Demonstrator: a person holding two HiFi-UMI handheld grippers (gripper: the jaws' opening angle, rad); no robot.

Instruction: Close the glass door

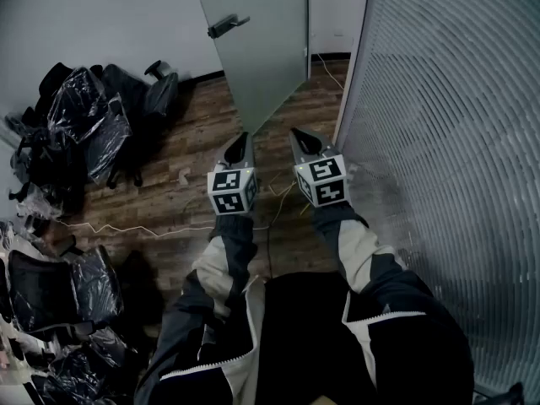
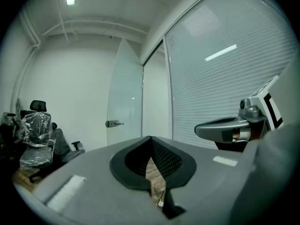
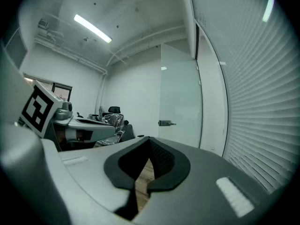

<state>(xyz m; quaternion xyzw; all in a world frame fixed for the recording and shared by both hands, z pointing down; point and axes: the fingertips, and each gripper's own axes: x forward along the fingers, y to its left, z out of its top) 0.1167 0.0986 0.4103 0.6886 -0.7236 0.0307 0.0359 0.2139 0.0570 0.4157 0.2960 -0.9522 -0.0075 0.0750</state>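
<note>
The frosted glass door (image 1: 261, 40) stands ajar at the far end of the room, its metal lever handle (image 1: 226, 25) facing left. Both grippers are held side by side well short of it, pointing toward it. My left gripper (image 1: 239, 146) is shut with nothing between its jaws, and so is my right gripper (image 1: 301, 137). In the left gripper view the door (image 2: 124, 97) and handle (image 2: 114, 123) lie straight beyond the closed left gripper (image 2: 151, 139). In the right gripper view the door (image 3: 180, 93) and handle (image 3: 166, 123) stand beyond the closed right gripper (image 3: 150, 139).
A ribbed frosted glass wall (image 1: 439, 142) runs close along the right. Several office chairs wrapped in plastic (image 1: 84, 125) crowd the left side. A thin cable (image 1: 152, 229) trails across the wooden floor (image 1: 202, 125) in front of me.
</note>
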